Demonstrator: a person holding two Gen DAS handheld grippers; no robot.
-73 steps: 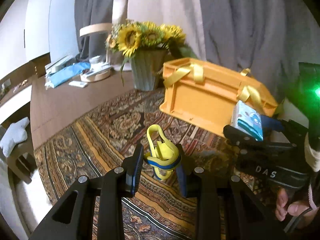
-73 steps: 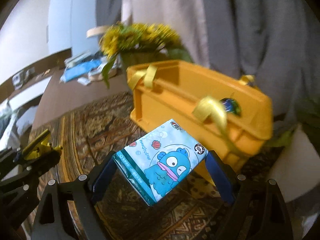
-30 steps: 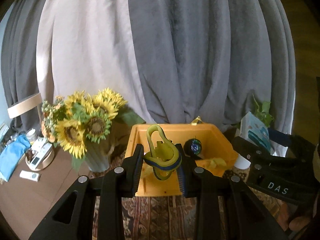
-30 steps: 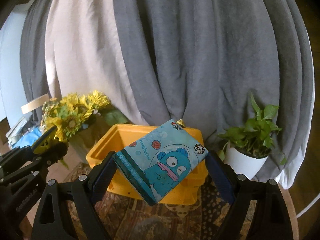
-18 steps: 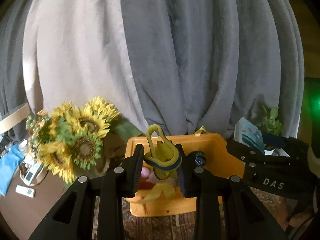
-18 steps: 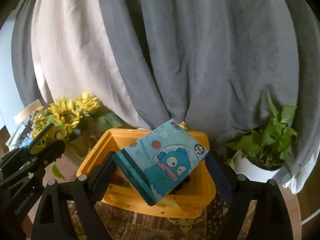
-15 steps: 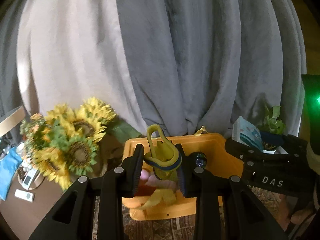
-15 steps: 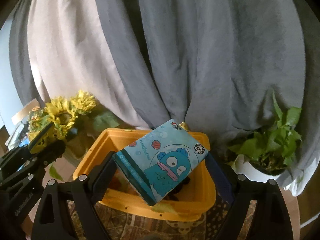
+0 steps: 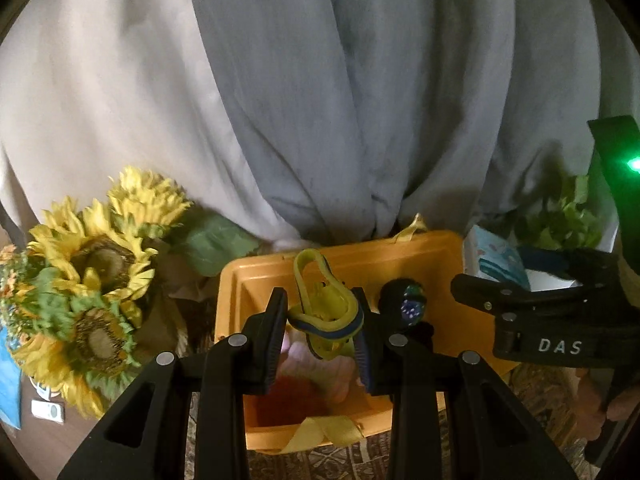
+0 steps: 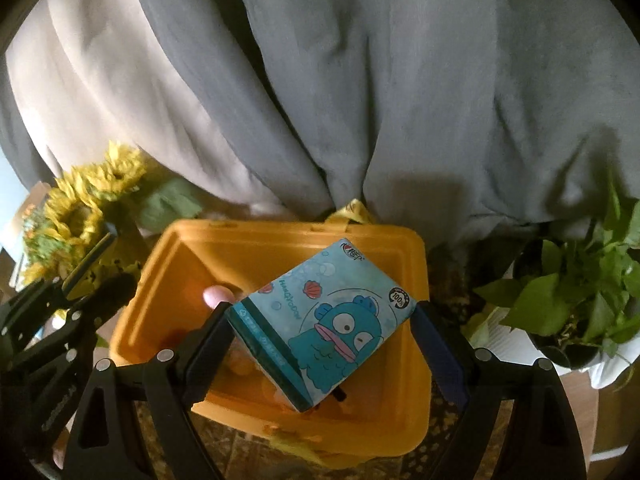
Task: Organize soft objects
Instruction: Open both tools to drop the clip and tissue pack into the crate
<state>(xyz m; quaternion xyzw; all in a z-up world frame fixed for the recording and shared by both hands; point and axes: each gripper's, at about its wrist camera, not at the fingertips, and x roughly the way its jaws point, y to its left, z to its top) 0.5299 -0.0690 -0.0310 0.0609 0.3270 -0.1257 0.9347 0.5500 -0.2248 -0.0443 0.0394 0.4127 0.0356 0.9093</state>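
My left gripper (image 9: 320, 328) is shut on a yellow and blue soft toy (image 9: 324, 312) and holds it over the open orange bin (image 9: 440, 252). My right gripper (image 10: 322, 340) is shut on a blue tissue pack with a cartoon fish (image 10: 324, 328), above the same bin (image 10: 280, 232). The pack also shows in the left wrist view (image 9: 494, 260), at the right. Inside the bin lie a pink soft item (image 9: 320, 368), a dark ball (image 9: 404, 300) and something red.
A sunflower bouquet (image 9: 92, 280) stands left of the bin. A potted green plant (image 10: 580, 292) stands at its right. Grey and beige curtains (image 10: 360, 80) hang behind. A patterned rug (image 9: 320, 460) lies under the bin.
Both grippers have moved closer to the bin and now hang over its opening. The view looks further down into the bin. Both still hold their objects.
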